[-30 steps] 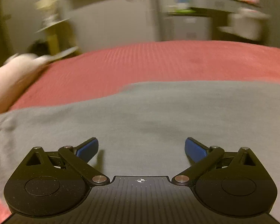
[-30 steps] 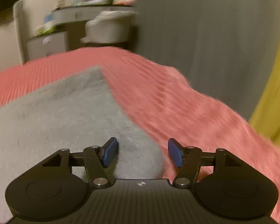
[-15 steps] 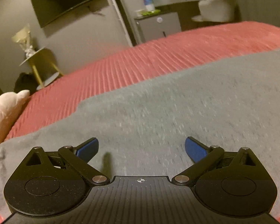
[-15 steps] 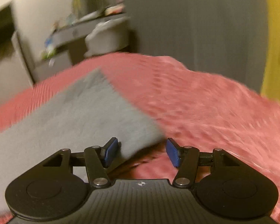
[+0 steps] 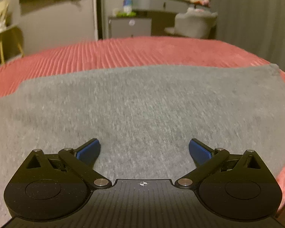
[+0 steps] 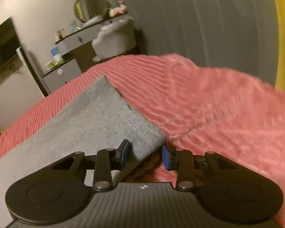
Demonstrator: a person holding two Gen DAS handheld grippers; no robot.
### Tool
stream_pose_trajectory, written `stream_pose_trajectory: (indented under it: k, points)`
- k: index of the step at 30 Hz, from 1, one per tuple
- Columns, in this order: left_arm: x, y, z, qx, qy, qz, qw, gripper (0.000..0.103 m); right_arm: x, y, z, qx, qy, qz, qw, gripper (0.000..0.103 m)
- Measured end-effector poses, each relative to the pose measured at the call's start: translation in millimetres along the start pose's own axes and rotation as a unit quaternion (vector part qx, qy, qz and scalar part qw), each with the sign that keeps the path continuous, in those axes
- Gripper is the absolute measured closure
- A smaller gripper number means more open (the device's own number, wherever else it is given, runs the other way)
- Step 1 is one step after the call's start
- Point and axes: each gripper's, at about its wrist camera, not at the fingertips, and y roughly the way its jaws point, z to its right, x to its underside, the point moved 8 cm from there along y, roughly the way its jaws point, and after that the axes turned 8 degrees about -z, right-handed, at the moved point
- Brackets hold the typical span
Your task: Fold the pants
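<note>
Open red bedspread [image 6: 218, 114] stretches clear ahead and to the right of the right gripper [image 6: 145, 153], whose jaws are closing around the near corner of the grey pants [image 6: 96, 117]. Ahead of the wide-open left gripper [image 5: 144, 150], flat pants [image 5: 142, 102] give way to bare bed; a desk [image 5: 161, 1] and chair [image 5: 195, 22] stand well beyond.

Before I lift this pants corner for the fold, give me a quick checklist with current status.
1. Pants corner between right gripper pads: ok.
2. Right jaws fully clamped: not ok, closing, gaps show beside both pads.
3. Left gripper over the pants: ok.
4. Left gripper gripping fabric: not ok, jaws wide open.
5. Pants lying flat on the red bedspread: ok.
6. Near edge under the grippers: cannot tell.
</note>
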Motion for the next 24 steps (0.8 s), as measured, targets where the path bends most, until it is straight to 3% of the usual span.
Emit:
stream_pose_trajectory:
  k: [3,7,9,11,14,16,19,22,24]
  points:
    - [7,-1,4,-0.006,0.001,0.037,0.9993,0.0,1,-10,-19,0.011,-0.049,0.013,0.999,0.069]
    - [4,-3,9,-0.008,0.001,0.042,0.9991,0.0,0,-10,-38,-0.01,-0.084,0.037,0.996,0.066]
    - [3,-3,9,-0.008,0.001,0.043,0.9991,0.0,1,6,-31,0.0,-0.066,0.011,0.998,0.052]
    - [6,-7,8,-0.009,0.001,0.044,0.999,0.0,3,21,-19,-0.009,-0.018,-0.019,1.0,0.051]
    - [6,-7,8,-0.008,0.001,0.045,0.999,0.0,-5,11,-12,-0.033,0.026,-0.002,0.999,0.049]
    - [8,-10,8,-0.006,-0.001,0.045,0.999,0.0,-11,7,-5,-0.017,0.023,0.014,1.0,0.047]
    - [8,-10,8,-0.004,-0.003,0.044,0.999,0.0,-17,14,13,-0.001,0.036,0.007,0.999,0.047]
    - [8,-11,9,-0.004,-0.004,0.044,0.999,0.0,-15,28,22,-0.039,0.069,-0.018,0.997,0.046]
    - [8,-11,9,-0.004,-0.004,0.044,0.999,0.0,-15,32,22,-0.058,0.075,-0.025,0.995,0.062]
